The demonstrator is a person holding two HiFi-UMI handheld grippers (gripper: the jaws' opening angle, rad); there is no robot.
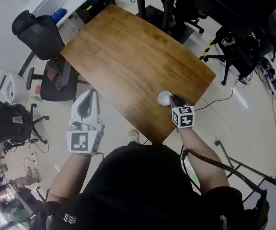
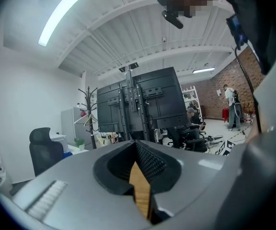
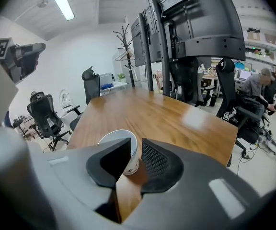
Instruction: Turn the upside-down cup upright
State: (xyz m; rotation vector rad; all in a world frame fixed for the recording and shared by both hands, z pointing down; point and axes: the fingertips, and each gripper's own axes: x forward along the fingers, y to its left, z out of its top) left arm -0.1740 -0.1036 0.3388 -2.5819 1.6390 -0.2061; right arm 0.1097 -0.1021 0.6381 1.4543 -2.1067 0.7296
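Note:
A white paper cup (image 1: 164, 98) stands mouth up near the right front corner of the wooden table (image 1: 128, 56). My right gripper (image 1: 175, 98) is right beside it, pointing down at a slant. In the right gripper view the cup (image 3: 115, 137) sits at the jaw tips. Its side wall lies in the narrow gap of the right gripper (image 3: 135, 145), whose jaws stand slightly apart and do not press on it. My left gripper (image 1: 91, 94) hangs off the table's left edge, holding nothing. The left gripper (image 2: 137, 145) has its tips together.
Black office chairs (image 1: 35, 28) (image 1: 6, 121) stand on the floor left of the table. A tall black screen stand (image 3: 186, 23) and a coat rack (image 3: 123, 35) are beyond the far edge. The table's front corner (image 1: 159, 140) is close to the cup.

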